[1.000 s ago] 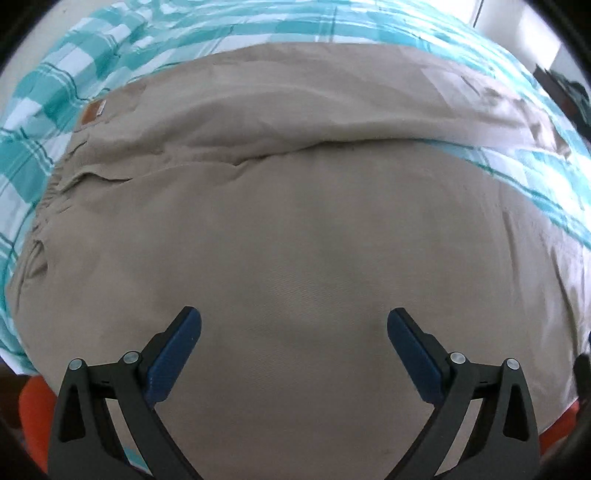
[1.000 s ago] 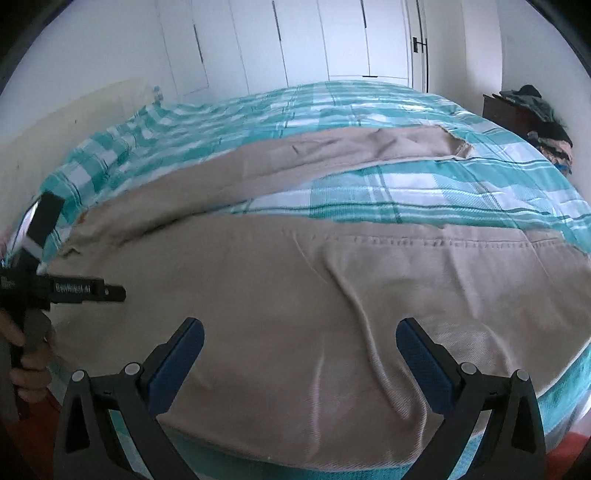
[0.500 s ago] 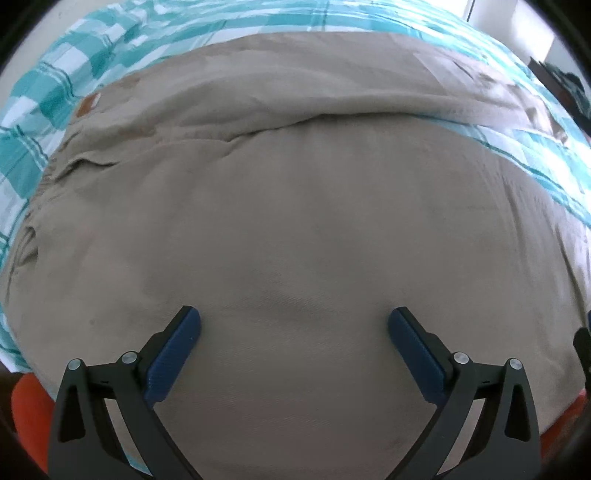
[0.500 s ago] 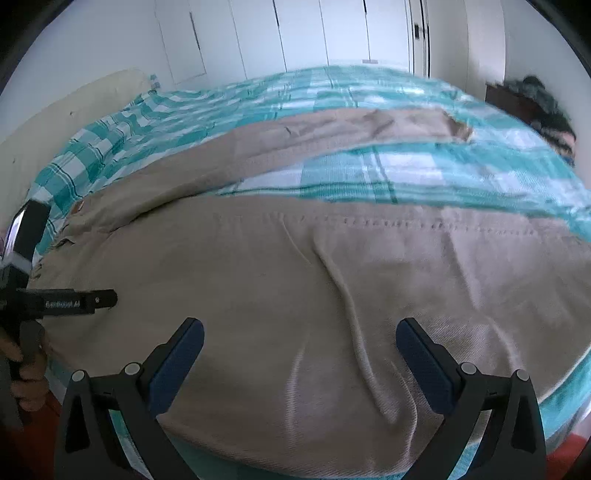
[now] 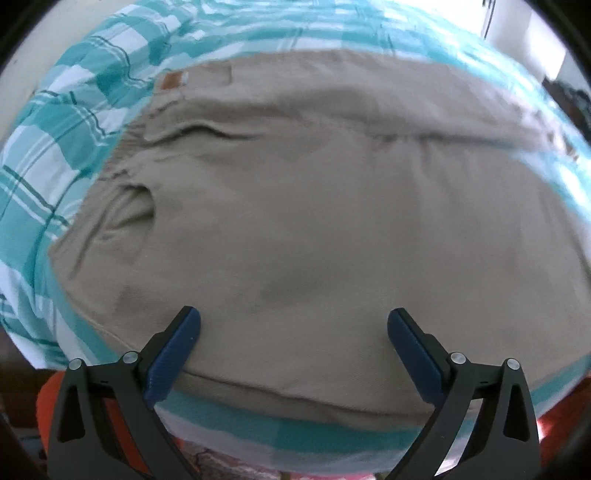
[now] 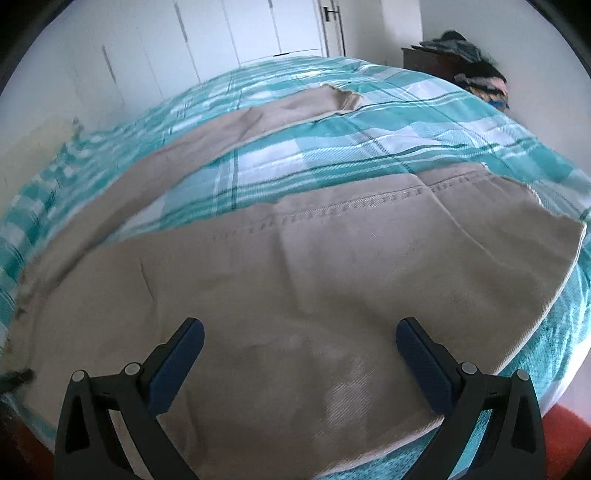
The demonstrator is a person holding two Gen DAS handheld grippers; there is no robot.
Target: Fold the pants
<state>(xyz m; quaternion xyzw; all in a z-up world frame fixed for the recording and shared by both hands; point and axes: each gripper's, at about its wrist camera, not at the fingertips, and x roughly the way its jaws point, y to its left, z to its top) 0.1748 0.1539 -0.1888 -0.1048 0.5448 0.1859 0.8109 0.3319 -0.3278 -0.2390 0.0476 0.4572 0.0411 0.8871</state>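
Observation:
Beige pants (image 5: 314, 206) lie spread flat on a teal-and-white checked bed. The left wrist view shows the waist end, with a brown label (image 5: 173, 79) at the far left. My left gripper (image 5: 293, 328) is open and empty, above the near edge of the pants. The right wrist view shows the two legs (image 6: 332, 273): the near one under my gripper, the far one (image 6: 258, 125) angling away, bedspread between them. My right gripper (image 6: 299, 339) is open and empty over the near leg, whose hem (image 6: 546, 206) lies at the right.
The bed's near edge (image 5: 295, 435) runs just below both grippers, with orange-red floor (image 6: 569, 435) beyond it. White wardrobe doors (image 6: 258, 29) stand behind the bed. A dark cabinet with piled clothes (image 6: 465, 62) stands at the far right.
Both grippers have pulled back toward the bed's near edge, so the edge and floor now show. The right view has swung right toward the hem; the left gripper has almost left its view.

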